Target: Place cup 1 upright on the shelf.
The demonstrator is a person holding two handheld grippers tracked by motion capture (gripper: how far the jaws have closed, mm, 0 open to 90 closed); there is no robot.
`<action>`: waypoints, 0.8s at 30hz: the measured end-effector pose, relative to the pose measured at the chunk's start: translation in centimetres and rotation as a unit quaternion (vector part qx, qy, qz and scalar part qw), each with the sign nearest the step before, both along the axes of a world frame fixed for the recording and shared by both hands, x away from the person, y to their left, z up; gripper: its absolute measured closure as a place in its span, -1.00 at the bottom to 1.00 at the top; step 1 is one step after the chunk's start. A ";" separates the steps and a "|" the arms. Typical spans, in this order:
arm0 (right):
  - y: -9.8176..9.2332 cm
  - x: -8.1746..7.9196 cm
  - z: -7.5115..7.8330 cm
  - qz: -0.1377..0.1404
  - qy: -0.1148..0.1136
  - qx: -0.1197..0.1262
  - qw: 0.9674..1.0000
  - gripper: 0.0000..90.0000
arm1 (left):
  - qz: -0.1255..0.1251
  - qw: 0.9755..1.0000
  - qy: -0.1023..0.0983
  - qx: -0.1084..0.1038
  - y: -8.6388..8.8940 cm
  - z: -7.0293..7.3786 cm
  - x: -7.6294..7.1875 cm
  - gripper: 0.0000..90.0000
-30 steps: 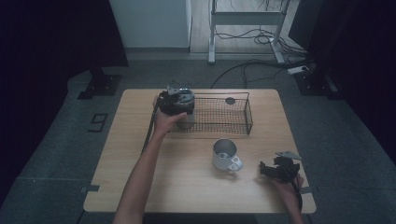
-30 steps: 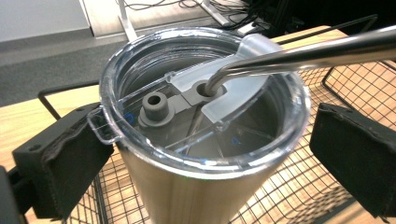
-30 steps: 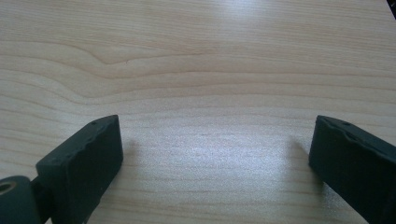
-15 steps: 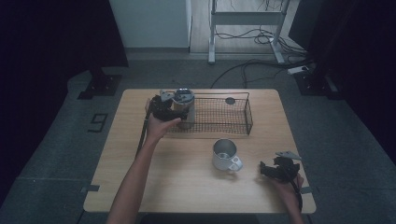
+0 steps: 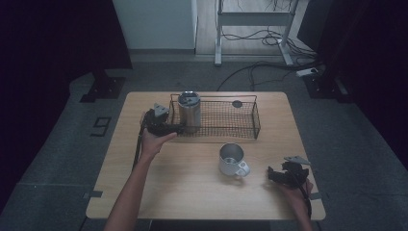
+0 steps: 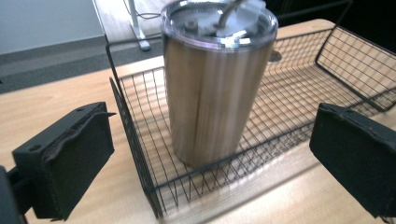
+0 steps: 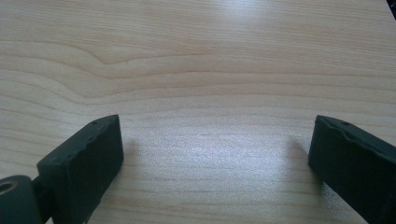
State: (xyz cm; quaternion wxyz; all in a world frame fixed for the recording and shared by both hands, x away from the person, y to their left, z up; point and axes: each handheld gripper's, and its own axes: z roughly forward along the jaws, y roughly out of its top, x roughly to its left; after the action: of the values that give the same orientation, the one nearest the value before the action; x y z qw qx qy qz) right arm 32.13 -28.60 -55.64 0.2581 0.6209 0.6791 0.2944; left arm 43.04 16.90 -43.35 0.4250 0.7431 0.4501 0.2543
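Left gripper view: steel tumbler [image 6: 217, 79] stands upright in the near-left corner of the wire basket [image 6: 299, 88], centre of frame, clear lid on. Left gripper [image 6: 224, 163] jaws spread wide, empty, outside the basket's front rim. Judgement: rigid, smooth brushed metal, likely slippery and fairly weighty; grip mid-body, squarely across the wall, not on the lid. No brand or label readable. High view: right gripper [image 5: 287, 174] at lower right, open on bare table [image 5: 192, 192]; mug [image 5: 232, 160] nearby.
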 end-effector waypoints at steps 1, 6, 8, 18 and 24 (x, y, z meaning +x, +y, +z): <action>0.0 0.0 0.0 0.000 0.000 0.000 1.000 -0.93 | -0.004 1.000 -0.001 -0.001 0.1 -0.1 -0.3 -1.00; 0.0 0.0 0.0 0.001 0.000 0.000 1.000 -0.93 | -0.021 1.000 0.003 0.003 0.6 -0.3 -1.6 -1.00; 0.0 0.0 0.0 0.001 0.000 0.000 1.000 -0.93 | -0.026 1.000 0.005 0.005 0.6 -0.2 -2.1 -0.99; 0.0 0.0 0.0 0.001 0.000 0.000 1.000 -0.93 | -0.053 0.999 0.012 -0.002 0.6 -0.4 -5.5 -0.98; 0.0 0.0 0.0 0.001 0.000 0.000 1.000 -0.93 | -0.059 0.998 0.014 -0.022 1.6 -1.3 -7.4 -0.97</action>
State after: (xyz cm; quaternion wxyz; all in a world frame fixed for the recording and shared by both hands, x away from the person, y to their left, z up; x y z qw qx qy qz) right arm 32.14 -28.62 -55.63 0.2577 0.6203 0.6798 0.2945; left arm 35.69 18.51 -44.70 0.4495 0.7621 0.4169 0.2082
